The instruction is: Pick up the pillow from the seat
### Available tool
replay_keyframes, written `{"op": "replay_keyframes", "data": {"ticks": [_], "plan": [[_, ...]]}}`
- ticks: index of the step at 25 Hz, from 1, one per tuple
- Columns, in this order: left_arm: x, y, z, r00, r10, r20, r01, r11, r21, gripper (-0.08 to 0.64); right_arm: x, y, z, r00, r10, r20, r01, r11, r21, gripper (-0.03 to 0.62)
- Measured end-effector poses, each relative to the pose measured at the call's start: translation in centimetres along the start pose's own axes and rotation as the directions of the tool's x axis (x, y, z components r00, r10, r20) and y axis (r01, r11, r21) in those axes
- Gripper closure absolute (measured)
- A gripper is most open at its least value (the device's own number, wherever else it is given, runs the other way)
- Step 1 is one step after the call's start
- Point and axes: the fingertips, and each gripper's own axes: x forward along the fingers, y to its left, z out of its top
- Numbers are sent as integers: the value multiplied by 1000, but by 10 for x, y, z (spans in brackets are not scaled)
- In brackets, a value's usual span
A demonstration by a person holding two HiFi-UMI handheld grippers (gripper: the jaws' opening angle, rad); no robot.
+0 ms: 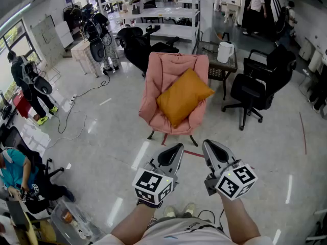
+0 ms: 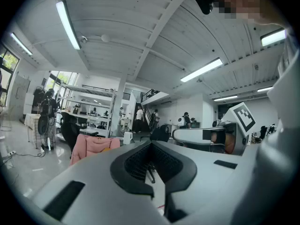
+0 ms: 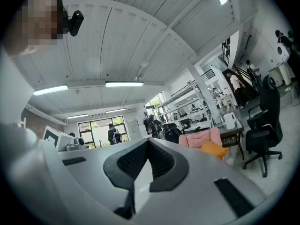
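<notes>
An orange pillow leans tilted on the seat of a pink armchair in the middle of the floor. Both grippers are held low, well short of the chair, pointing toward it. My left gripper is shut with nothing in it. My right gripper is shut and empty too. In the right gripper view the jaws meet at their tips, with the armchair and pillow far off at the right. In the left gripper view the armchair shows beyond the closed gripper.
A black office chair stands right of the armchair, and a small table with a white kettle behind it. Another black chair is at the back left. Cables trail over the floor at left, near people.
</notes>
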Motion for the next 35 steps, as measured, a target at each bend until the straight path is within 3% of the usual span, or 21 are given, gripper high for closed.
{"op": "replay_keyframes", "data": {"ticks": [11,17,35], "plan": [[2,-13,3,1000,-4,2,4,1000,8,551,-9,0,4,1000,7,5,-7,1000,1,577],[2,-19,2,999,-17,30,18,1000,-18,549,-14,4,0,998,65,19,-65,997,27,575],[57,-42,8,999,-8,35,7,1000,19,549,-33,-51,18,993,102,64,-105,994,41,574]]}}
